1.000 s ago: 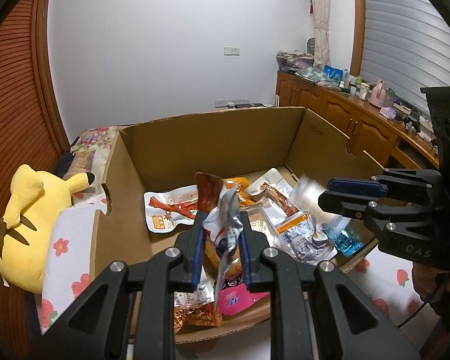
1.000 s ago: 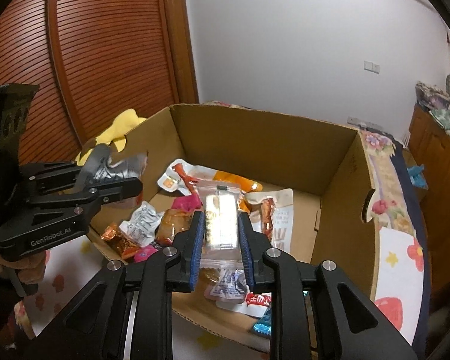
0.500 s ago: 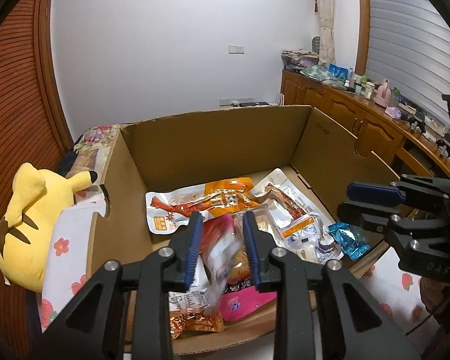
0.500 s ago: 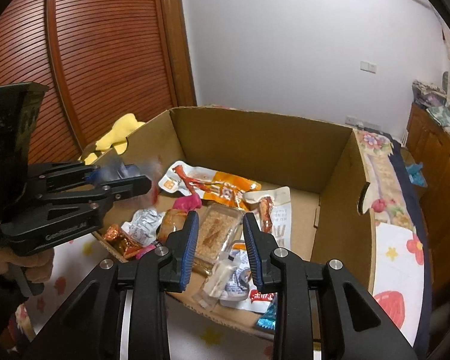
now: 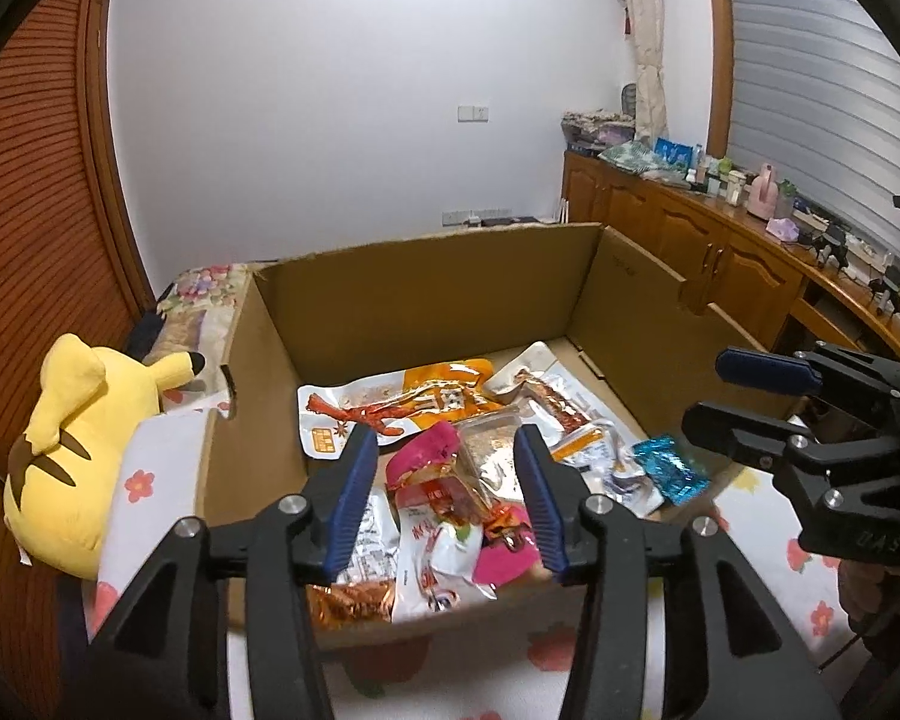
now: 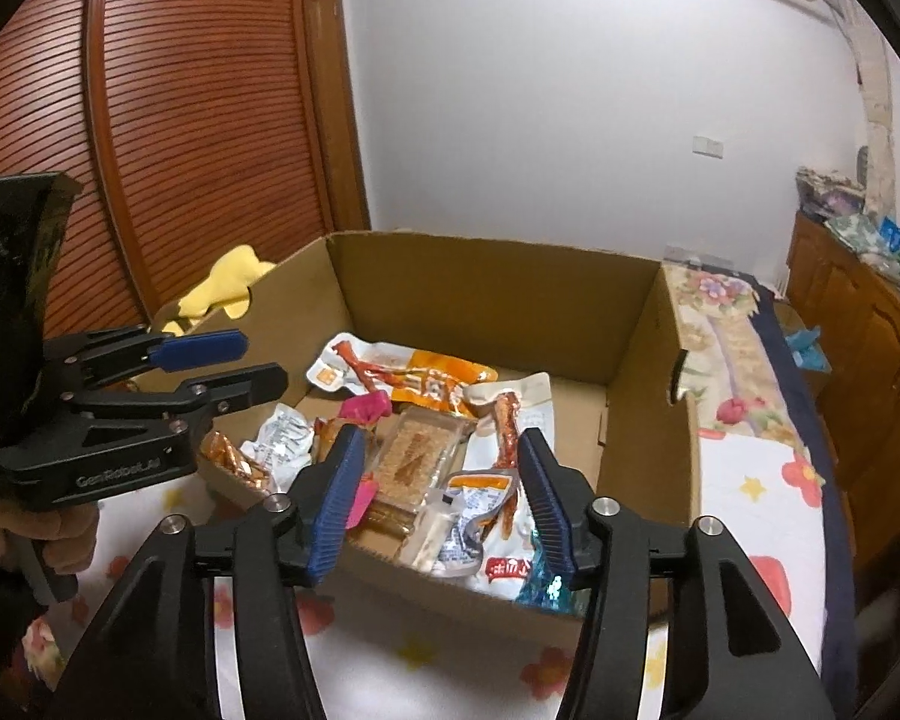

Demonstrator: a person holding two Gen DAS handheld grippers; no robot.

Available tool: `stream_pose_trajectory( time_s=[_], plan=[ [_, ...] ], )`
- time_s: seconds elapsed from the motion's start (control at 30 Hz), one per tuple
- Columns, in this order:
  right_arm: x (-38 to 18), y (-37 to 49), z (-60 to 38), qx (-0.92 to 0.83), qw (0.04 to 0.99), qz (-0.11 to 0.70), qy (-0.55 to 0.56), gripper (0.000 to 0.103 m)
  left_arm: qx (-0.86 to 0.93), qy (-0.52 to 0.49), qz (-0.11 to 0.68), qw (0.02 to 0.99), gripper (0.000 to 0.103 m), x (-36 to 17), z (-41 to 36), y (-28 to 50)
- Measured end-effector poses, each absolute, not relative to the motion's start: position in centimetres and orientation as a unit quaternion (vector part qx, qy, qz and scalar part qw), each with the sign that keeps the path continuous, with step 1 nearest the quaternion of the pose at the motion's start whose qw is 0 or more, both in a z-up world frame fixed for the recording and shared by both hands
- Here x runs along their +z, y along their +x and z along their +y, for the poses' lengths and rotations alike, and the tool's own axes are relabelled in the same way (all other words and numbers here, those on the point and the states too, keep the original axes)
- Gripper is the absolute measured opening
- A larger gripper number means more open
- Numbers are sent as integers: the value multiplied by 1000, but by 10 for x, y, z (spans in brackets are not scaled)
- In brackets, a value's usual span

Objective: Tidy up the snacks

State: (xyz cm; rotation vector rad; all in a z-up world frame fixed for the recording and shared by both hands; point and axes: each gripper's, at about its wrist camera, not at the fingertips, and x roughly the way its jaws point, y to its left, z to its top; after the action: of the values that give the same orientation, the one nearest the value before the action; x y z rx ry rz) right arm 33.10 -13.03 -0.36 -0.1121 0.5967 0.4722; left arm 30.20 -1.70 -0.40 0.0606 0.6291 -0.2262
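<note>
Both packets dropped into the cardboard box (image 5: 426, 294), left gripper (image 5: 447, 498) and right gripper (image 6: 441, 504) jaws opening, empty.

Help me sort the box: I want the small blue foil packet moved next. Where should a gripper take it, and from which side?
Probably grip the blue foil packet across its narrow width, coming from above. It lies flat near the cardboard box front corner, so its crimped ends and short sides seem easiest to pinch.

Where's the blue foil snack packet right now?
In the left wrist view, the blue foil packet lies in the cardboard box, at its near right corner, beside white sachets.
</note>
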Motion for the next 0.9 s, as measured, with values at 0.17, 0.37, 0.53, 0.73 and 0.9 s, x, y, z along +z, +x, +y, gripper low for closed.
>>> stream_pose_trajectory(
  time_s=[0.17, 0.37, 0.53, 0.73, 0.9],
  plan=[
    [11, 308, -133, 219, 935, 273, -50, 63, -110, 37, 287, 951, 55, 11, -15, 274],
    [29, 278, -134, 206, 947, 243, -48, 74, -110, 32, 247, 962, 71, 33, -11, 237],
    [40, 258, -136, 182, 957, 219, -48, 88, -96, 33, 221, 970, 84, 46, -7, 216],
    [51, 238, -142, 162, 966, 197, -37, 97, -84, 23, 203, 975, 99, 56, 1, 196],
    [56, 225, -143, 149, 971, 184, -36, 103, -62, 14, 194, 979, 102, 59, 5, 184]
  ],
)
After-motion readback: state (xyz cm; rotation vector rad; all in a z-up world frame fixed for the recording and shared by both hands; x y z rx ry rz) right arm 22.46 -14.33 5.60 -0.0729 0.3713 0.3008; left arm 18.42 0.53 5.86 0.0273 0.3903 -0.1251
